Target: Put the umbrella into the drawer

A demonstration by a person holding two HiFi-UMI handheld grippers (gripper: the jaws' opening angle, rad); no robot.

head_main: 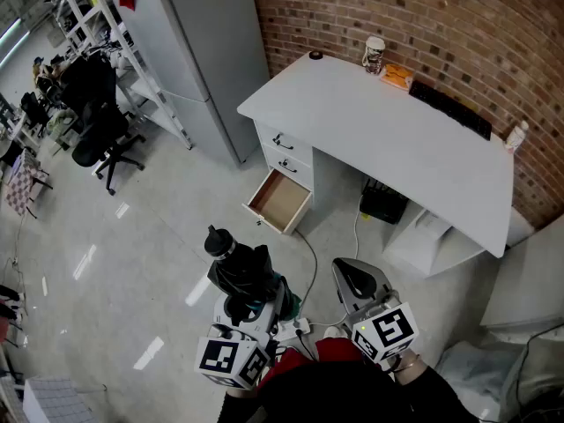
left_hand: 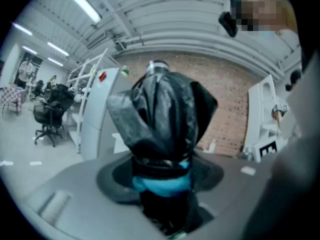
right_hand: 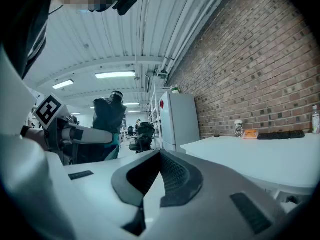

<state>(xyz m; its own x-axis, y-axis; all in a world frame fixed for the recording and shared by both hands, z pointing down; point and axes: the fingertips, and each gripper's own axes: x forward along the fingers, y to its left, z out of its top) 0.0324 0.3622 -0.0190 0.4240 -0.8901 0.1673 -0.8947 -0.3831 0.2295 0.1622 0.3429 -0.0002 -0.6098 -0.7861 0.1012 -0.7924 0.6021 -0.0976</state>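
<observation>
A folded black umbrella (head_main: 236,267) with a blue strap stands up out of my left gripper (head_main: 254,311), low in the head view. In the left gripper view the umbrella (left_hand: 160,114) fills the middle, and the left gripper (left_hand: 162,186) is shut on its lower end. My right gripper (head_main: 354,278) is beside it to the right, shut, with nothing in it. The right gripper (right_hand: 159,156) has its pads together in its own view, where the umbrella (right_hand: 109,115) shows at the left. The bottom drawer (head_main: 280,201) of the white desk (head_main: 379,122) is pulled open, and its inside looks empty.
Two shut drawers sit above the open one. A cup (head_main: 374,55), an orange item (head_main: 397,77), a keyboard (head_main: 449,108) and a bottle (head_main: 515,137) are on the desk. A black box (head_main: 383,203) is under it. A grey cabinet (head_main: 203,51) and office chairs (head_main: 101,139) stand to the left.
</observation>
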